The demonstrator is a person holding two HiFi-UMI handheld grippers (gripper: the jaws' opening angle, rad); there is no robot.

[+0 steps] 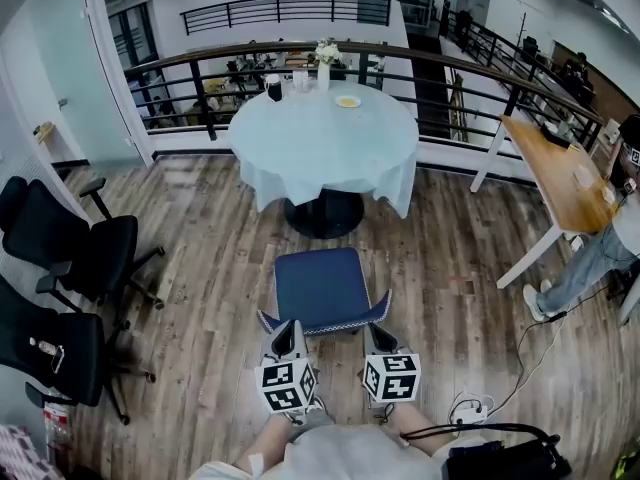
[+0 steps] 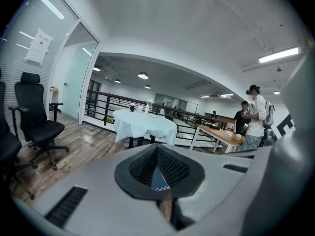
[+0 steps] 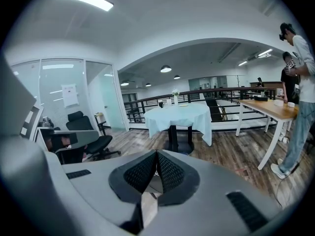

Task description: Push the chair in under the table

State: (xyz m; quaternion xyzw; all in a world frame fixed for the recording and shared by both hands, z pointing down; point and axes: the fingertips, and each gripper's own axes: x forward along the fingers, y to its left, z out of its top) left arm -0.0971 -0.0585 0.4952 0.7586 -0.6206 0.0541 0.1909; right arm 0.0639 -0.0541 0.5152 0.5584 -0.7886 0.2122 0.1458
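A blue upholstered chair [image 1: 320,286] with white-trimmed edges stands on the wood floor, facing a round table [image 1: 322,138] draped in a pale cloth. Its low back is on my side. My left gripper [image 1: 290,332] is shut, with its tip at the left end of the chair back. My right gripper [image 1: 376,334] is shut too and sits at the right end. In the left gripper view the shut left gripper [image 2: 157,149] points at the table [image 2: 142,123], and a strip of blue chair edge shows under its pads. The right gripper [image 3: 156,154] also points at the table [image 3: 179,114].
Two black office chairs [image 1: 75,243] [image 1: 50,353] stand at the left. A wooden table [image 1: 555,173] and a standing person [image 1: 600,258] are at the right. A black railing [image 1: 300,63] runs behind the round table. Cables and a power strip [image 1: 470,408] lie at lower right.
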